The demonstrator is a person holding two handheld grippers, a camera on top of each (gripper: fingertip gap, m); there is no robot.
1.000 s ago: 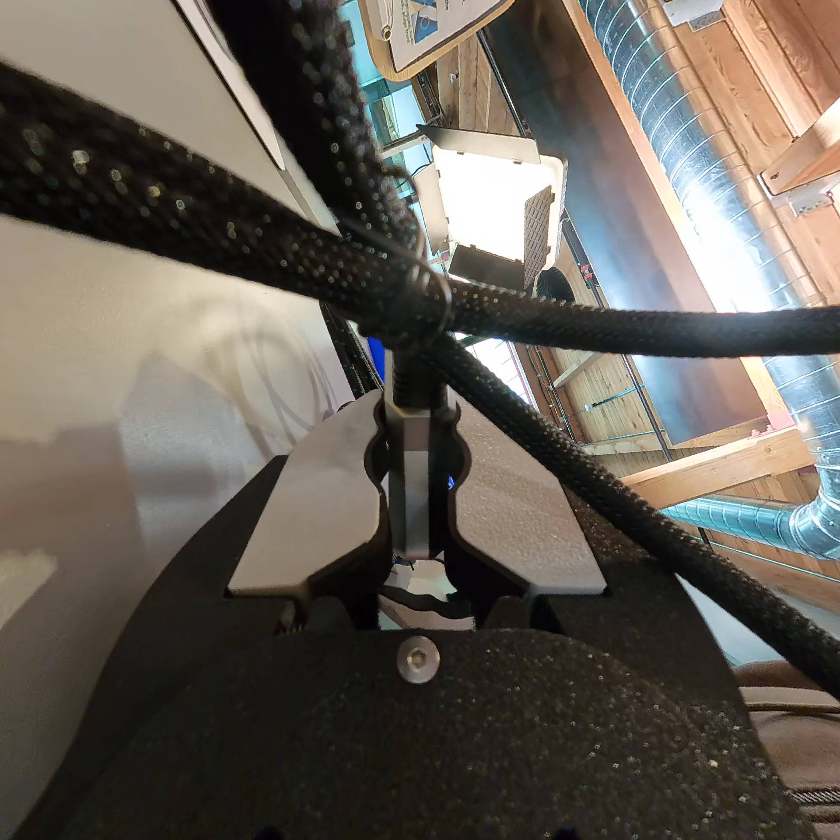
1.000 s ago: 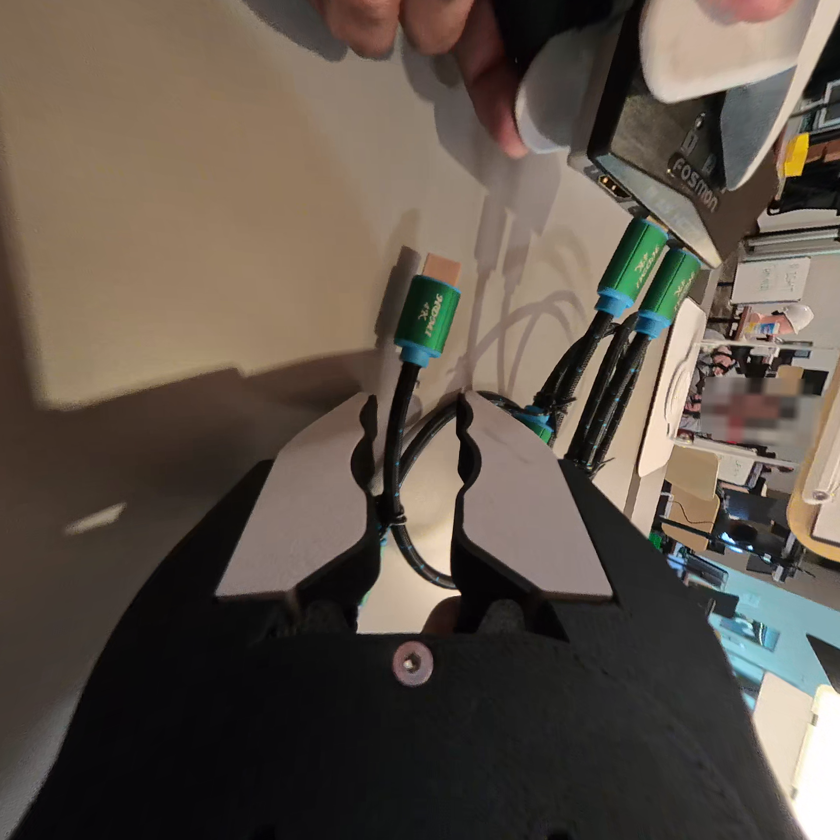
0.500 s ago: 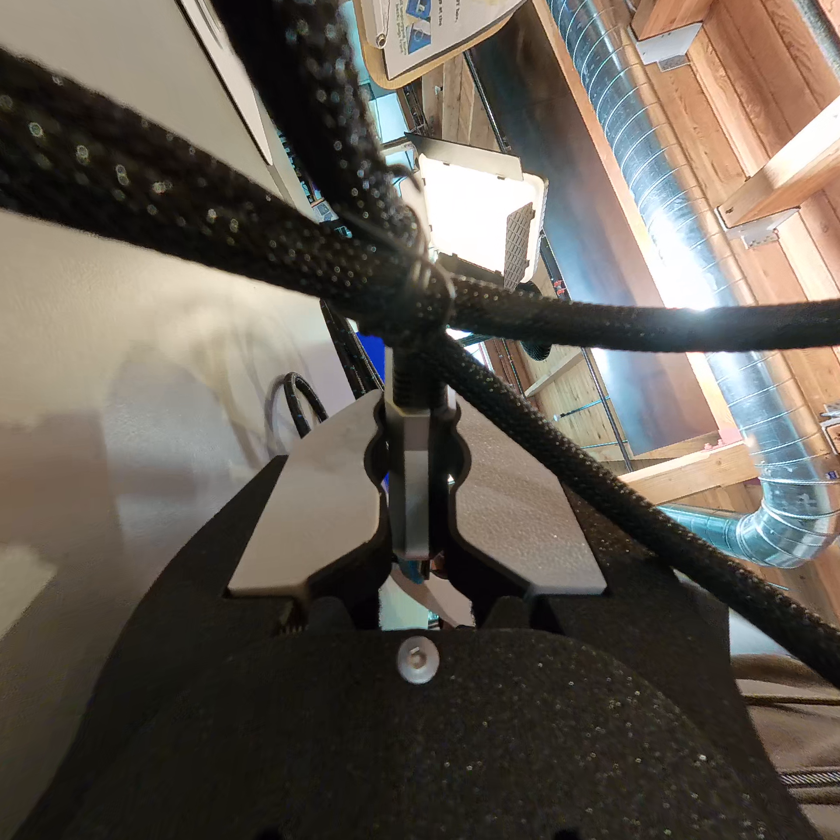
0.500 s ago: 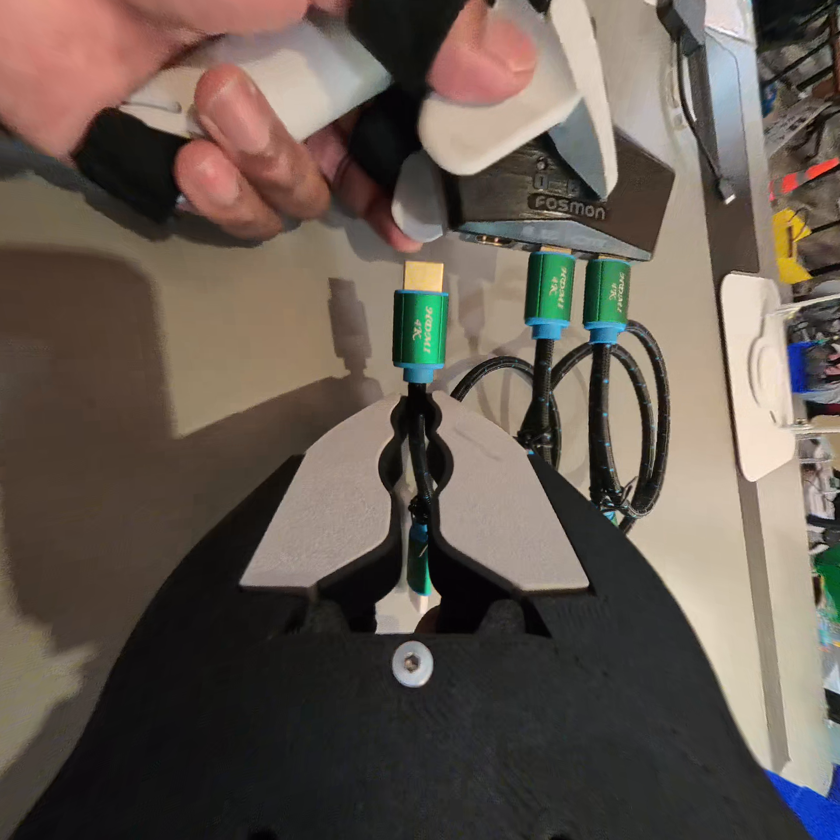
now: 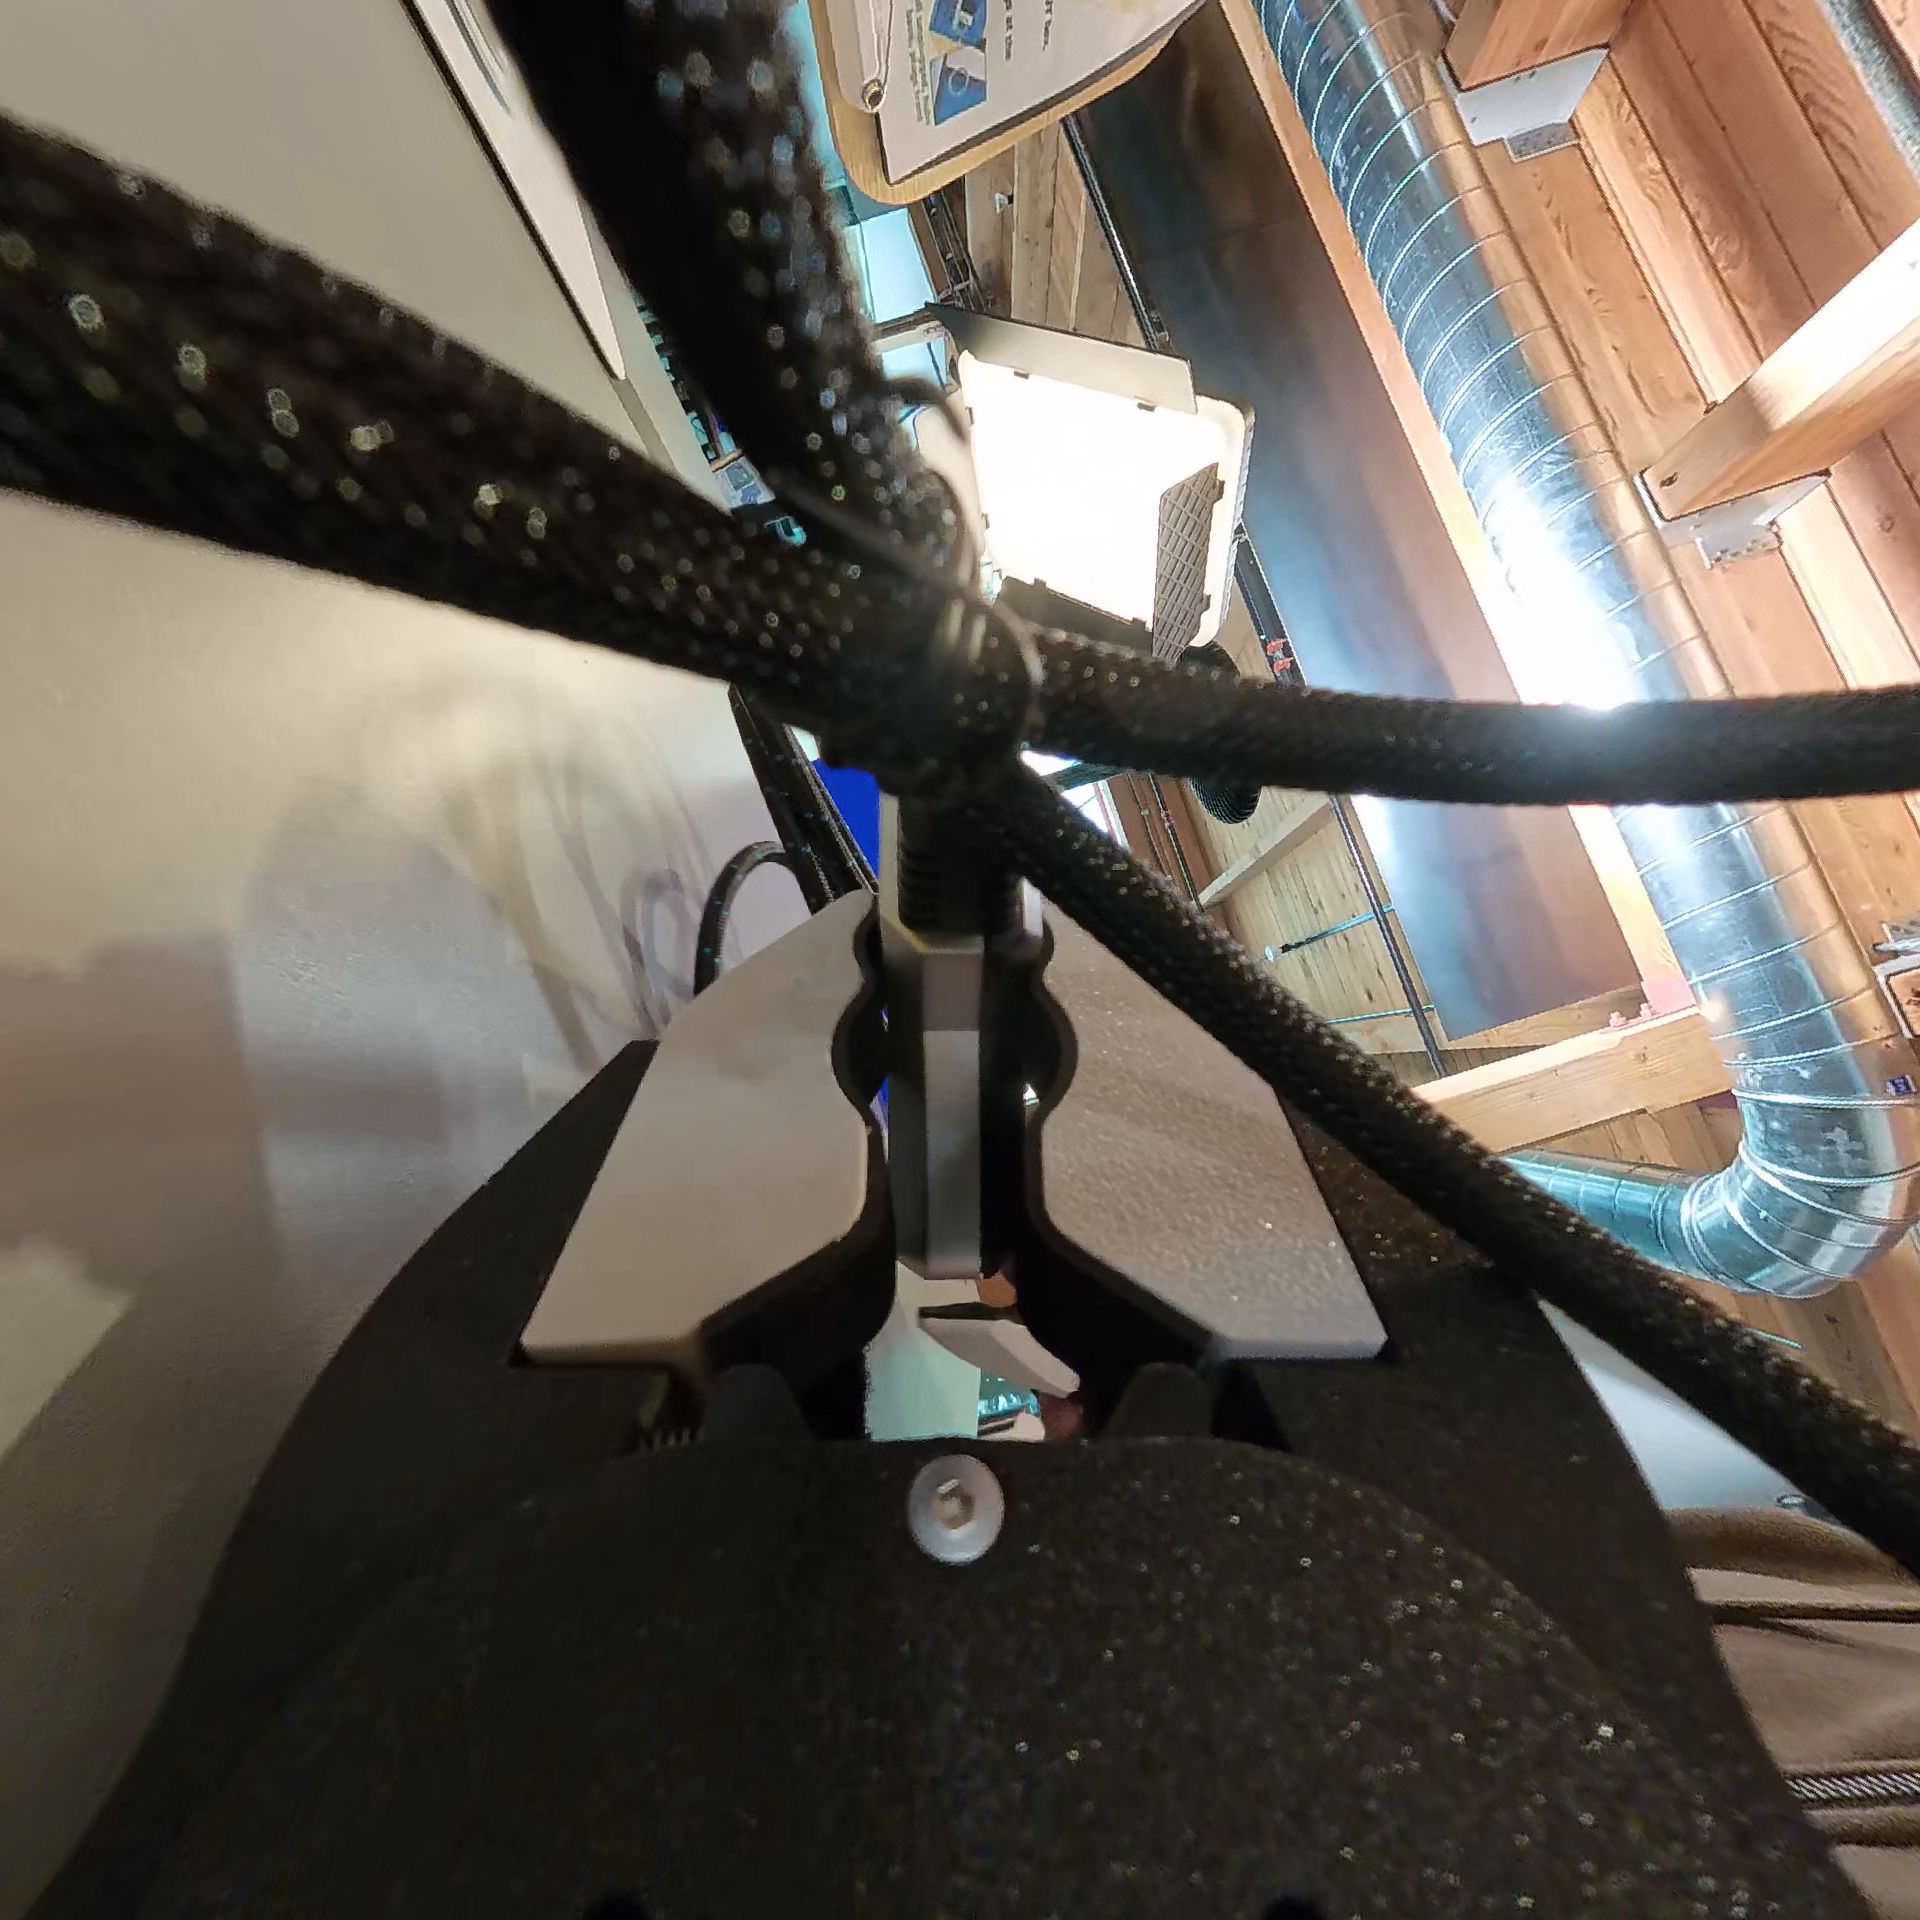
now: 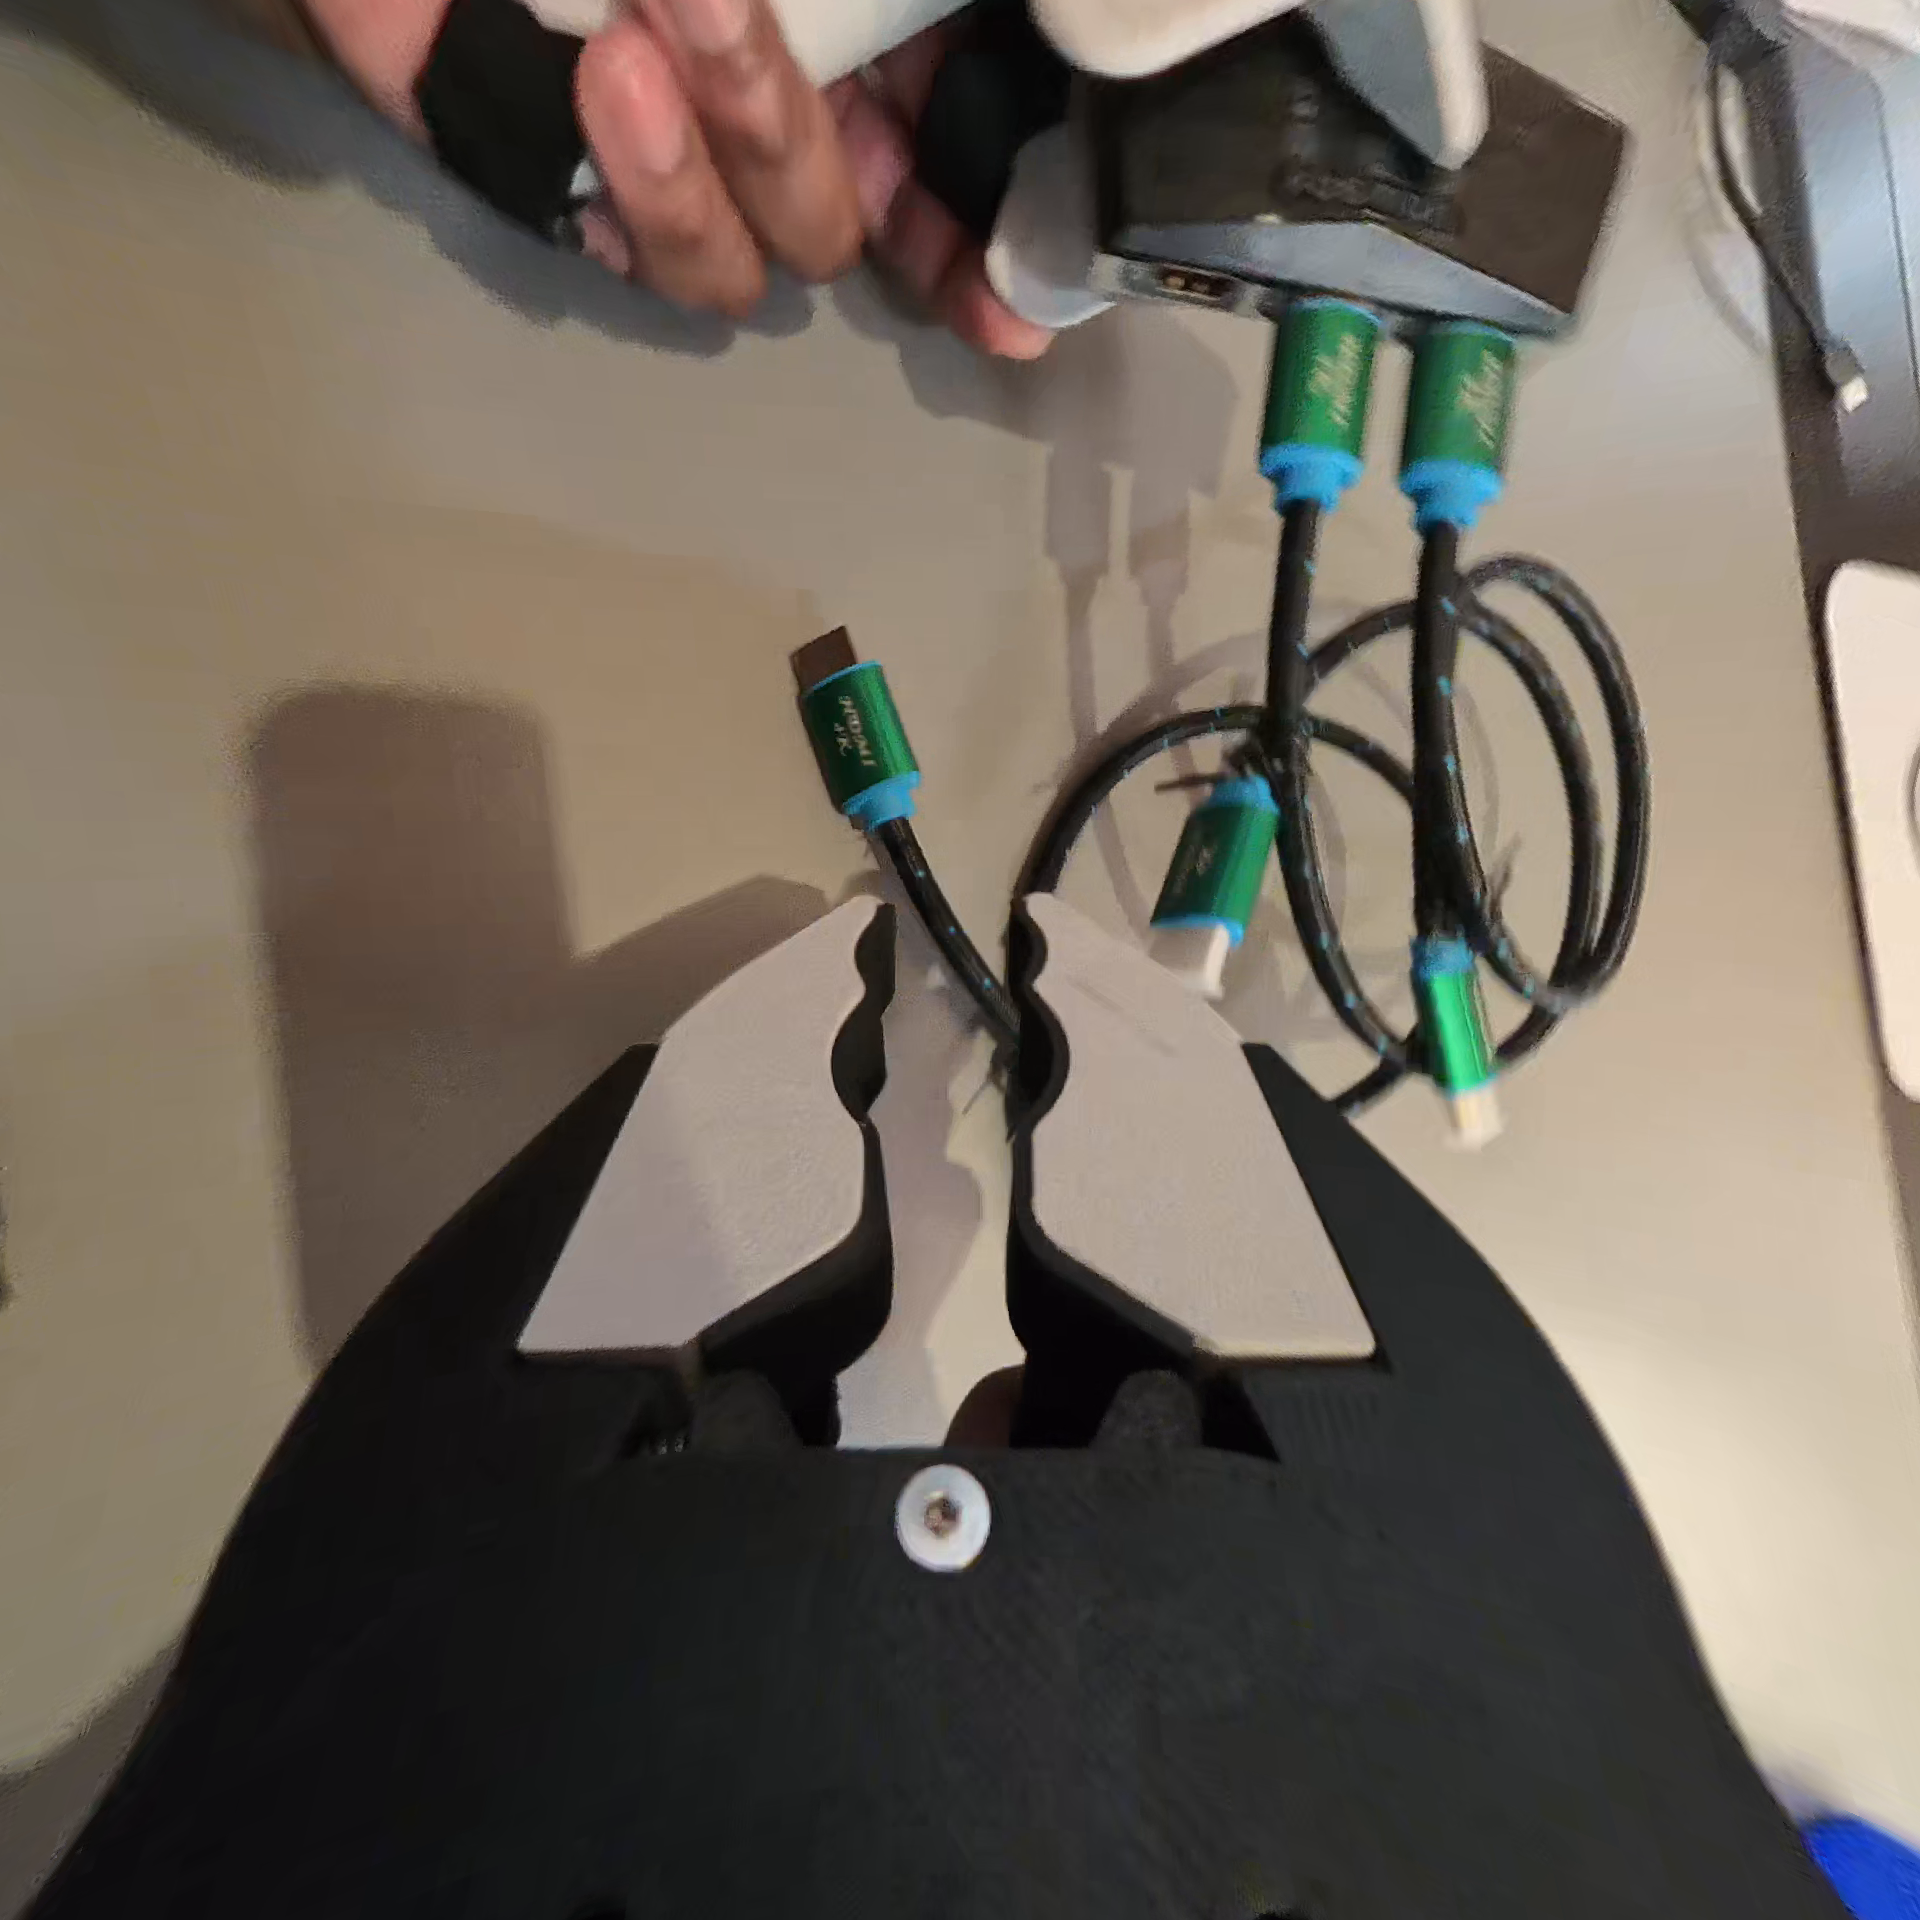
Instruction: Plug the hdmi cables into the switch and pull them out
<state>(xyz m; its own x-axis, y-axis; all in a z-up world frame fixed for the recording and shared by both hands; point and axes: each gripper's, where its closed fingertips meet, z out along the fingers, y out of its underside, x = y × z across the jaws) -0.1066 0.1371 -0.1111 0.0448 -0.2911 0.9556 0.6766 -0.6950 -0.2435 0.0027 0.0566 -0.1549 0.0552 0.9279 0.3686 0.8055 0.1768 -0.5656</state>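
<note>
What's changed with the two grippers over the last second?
The right gripper closed on the black braided cable behind the loose green plug, then opened again; the cable now lies slack between parted fingers and the plug has tilted left. The left gripper stays clamped on the dark box, two green plugs still inserted.

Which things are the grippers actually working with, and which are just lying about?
In hand: left gripper shut on box; plugged cables in box; loose cable between fingers of open right gripper.
Lying about: white pad; lamp; duct.
</note>
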